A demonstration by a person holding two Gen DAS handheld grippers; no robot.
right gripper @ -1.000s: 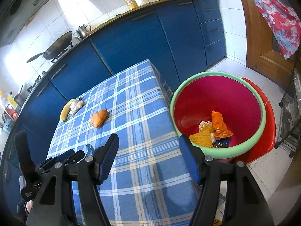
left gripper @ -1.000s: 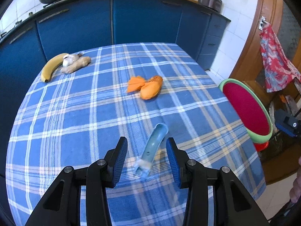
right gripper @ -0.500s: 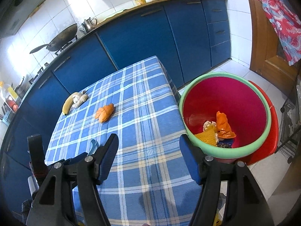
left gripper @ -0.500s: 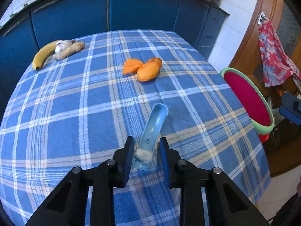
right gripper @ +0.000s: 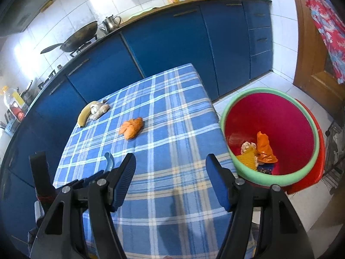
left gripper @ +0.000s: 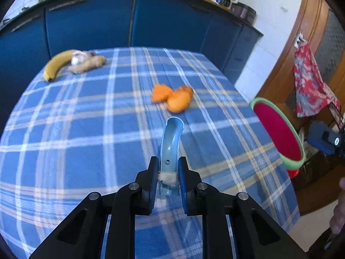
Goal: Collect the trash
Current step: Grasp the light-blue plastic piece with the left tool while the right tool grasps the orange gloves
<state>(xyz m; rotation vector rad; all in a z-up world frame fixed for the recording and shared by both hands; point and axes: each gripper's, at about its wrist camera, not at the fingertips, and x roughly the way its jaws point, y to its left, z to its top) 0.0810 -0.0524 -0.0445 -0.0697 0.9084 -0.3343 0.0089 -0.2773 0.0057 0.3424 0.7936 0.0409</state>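
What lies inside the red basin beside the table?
Inside the red basin lie an orange wrapper, a yellow scrap and a pale lump; anything beneath them is covered.

The worktop (left gripper: 90, 133) wore soft checked cloth; the curved blue piece (left gripper: 171, 142) was smooth shiny plastic

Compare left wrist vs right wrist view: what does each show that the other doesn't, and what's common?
Left wrist only: the left gripper, whose jaws have just been closing, shut on the near end of the light blue curved plastic piece, with a tuft of fluff at the grip.

Right wrist only: the right gripper open and empty, and trash already inside the red basin: orange and yellow scraps.

Both: checked tablecloth, orange peel, banana with ginger, blue cabinets, basin rim.
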